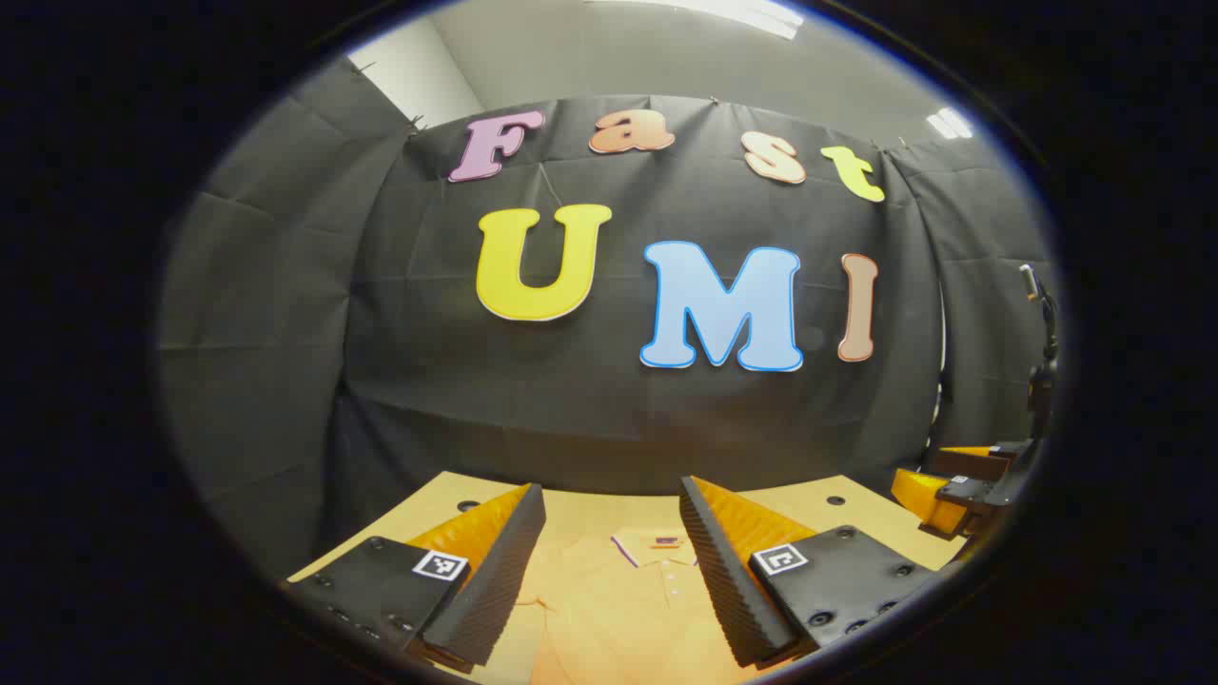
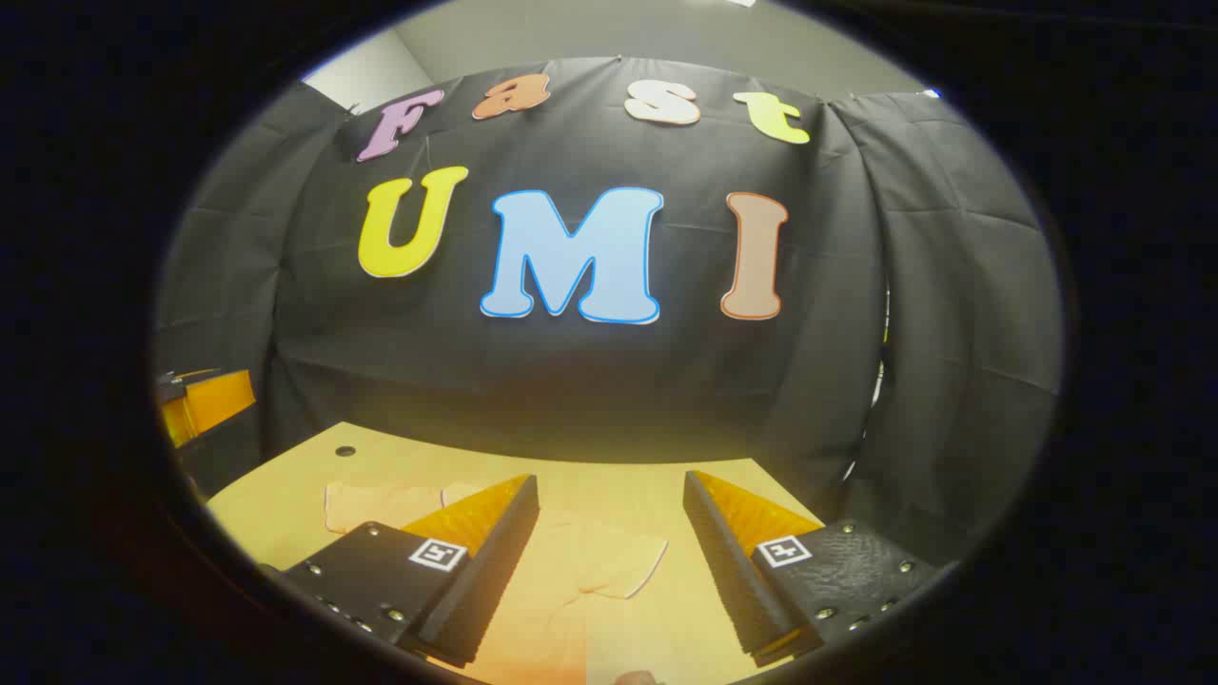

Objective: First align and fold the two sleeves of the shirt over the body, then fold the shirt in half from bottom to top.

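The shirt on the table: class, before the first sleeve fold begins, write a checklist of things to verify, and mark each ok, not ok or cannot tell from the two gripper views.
1. Shirt lies flat on the wooden table, collar away from the person: ok.
2. Sleeve spread out to the side, not yet folded: ok.
3. Left gripper jaws open, holding nothing: ok.
4. Right gripper jaws open, holding nothing: ok.
5. Right gripper lined up over the sleeve: ok.
6. Shirt hem straight and unwrinkled: cannot tell, it lies below both views.
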`<state>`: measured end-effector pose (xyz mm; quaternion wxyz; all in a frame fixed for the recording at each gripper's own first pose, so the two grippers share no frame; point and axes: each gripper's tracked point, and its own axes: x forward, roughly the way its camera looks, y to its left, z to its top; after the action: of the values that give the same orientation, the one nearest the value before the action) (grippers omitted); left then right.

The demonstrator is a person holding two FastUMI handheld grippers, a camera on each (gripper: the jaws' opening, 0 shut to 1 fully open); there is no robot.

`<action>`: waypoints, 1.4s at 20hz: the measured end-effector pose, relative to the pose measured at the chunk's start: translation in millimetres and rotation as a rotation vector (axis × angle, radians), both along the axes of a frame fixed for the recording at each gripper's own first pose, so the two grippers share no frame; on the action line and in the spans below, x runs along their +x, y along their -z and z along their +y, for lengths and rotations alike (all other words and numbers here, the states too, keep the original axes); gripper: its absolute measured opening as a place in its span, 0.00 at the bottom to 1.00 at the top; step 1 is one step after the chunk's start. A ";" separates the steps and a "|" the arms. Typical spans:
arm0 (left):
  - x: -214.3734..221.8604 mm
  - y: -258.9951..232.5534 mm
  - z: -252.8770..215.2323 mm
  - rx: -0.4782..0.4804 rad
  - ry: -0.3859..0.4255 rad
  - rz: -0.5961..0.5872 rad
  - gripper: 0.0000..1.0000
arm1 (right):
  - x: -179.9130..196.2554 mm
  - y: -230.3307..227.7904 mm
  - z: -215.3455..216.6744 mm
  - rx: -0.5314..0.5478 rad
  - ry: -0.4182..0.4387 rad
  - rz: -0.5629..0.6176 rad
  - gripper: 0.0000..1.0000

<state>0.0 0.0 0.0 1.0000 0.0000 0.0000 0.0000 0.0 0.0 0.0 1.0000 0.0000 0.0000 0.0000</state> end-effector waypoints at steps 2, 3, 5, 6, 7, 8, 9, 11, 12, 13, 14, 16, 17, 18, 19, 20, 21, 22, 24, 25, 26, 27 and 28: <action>0.8 1.6 1.6 -0.006 -0.002 0.006 0.94 | 0.2 -0.5 0.9 -0.011 -0.005 -0.002 0.95; 1.7 2.4 1.1 -0.006 -0.001 0.010 0.94 | -0.3 -1.0 2.5 -0.014 -0.010 -0.003 0.95; 2.7 3.6 2.0 -0.004 -0.004 0.012 0.94 | -0.4 1.5 5.0 -0.019 -0.022 -0.001 0.95; 3.6 3.0 2.0 -0.002 -0.004 0.011 0.94 | -0.1 1.2 6.2 -0.022 -0.025 0.000 0.95; 3.4 3.0 1.9 -0.001 -0.003 0.009 0.94 | 0.2 1.0 7.3 -0.025 -0.027 0.001 0.95; 4.1 2.8 1.7 0.000 -0.001 0.008 0.94 | 1.5 2.5 7.6 -0.026 -0.031 0.004 0.95; 3.8 3.1 1.7 0.001 0.001 0.008 0.94 | 2.5 2.6 8.6 -0.024 -0.034 0.008 0.95; 3.7 3.1 1.2 0.001 0.003 0.009 0.94 | 2.8 1.6 9.6 -0.017 -0.039 0.013 0.95; 3.7 2.8 1.4 0.000 0.002 0.008 0.94 | 4.2 2.3 9.3 -0.015 -0.041 0.013 0.95; 4.7 3.1 1.3 -0.001 0.001 0.008 0.94 | 3.8 2.4 10.4 -0.015 -0.040 0.011 0.95; 5.0 3.3 1.4 -0.002 -0.001 0.009 0.94 | 4.2 2.4 10.3 -0.017 -0.040 0.009 0.95; 4.7 3.5 1.5 -0.004 -0.004 0.012 0.94 | 5.7 4.2 10.4 -0.023 -0.039 0.013 0.95; 4.1 3.9 1.6 -0.004 -0.005 0.012 0.93 | 6.7 4.7 10.7 -0.026 -0.039 0.017 0.95; 4.4 3.5 1.6 -0.005 -0.006 0.011 0.93 | 7.9 6.1 10.7 -0.028 -0.039 0.021 0.95; 5.5 3.7 1.9 -0.006 -0.006 0.011 0.93 | 9.2 7.1 11.1 -0.028 -0.039 0.028 0.95; 5.7 4.6 2.0 -0.007 -0.007 0.013 0.94 | 11.4 10.6 10.5 -0.027 -0.038 0.035 0.95; 4.8 5.0 1.8 -0.010 -0.008 0.015 0.94 | 15.2 12.2 9.4 -0.025 -0.035 0.042 0.95; 4.3 5.4 2.4 -0.011 -0.012 0.016 0.94 | 19.1 15.5 8.5 -0.022 -0.034 0.049 0.95; 5.5 9.5 3.3 -0.011 -0.013 0.027 0.94 | 28.5 21.2 4.0 -0.019 -0.022 0.059 0.95; 7.1 13.9 4.8 -0.011 -0.015 0.033 0.94 | 34.5 24.2 1.8 -0.018 -0.017 0.065 0.95; 9.2 17.1 4.7 -0.011 -0.018 0.038 0.94 | 41.0 30.0 0.2 -0.017 -0.014 0.077 0.95; 9.6 19.3 3.9 -0.012 -0.018 0.042 0.94 | 47.8 37.0 -1.4 -0.014 -0.013 0.094 0.95; 9.8 21.3 4.0 -0.010 -0.022 0.046 0.94 | 56.6 45.3 -2.7 -0.010 -0.011 0.119 0.95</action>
<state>9.8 4.0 -21.3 0.9997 -0.0052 0.0232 0.0111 56.6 -2.7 -45.3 0.9982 -0.0049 0.0593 0.0056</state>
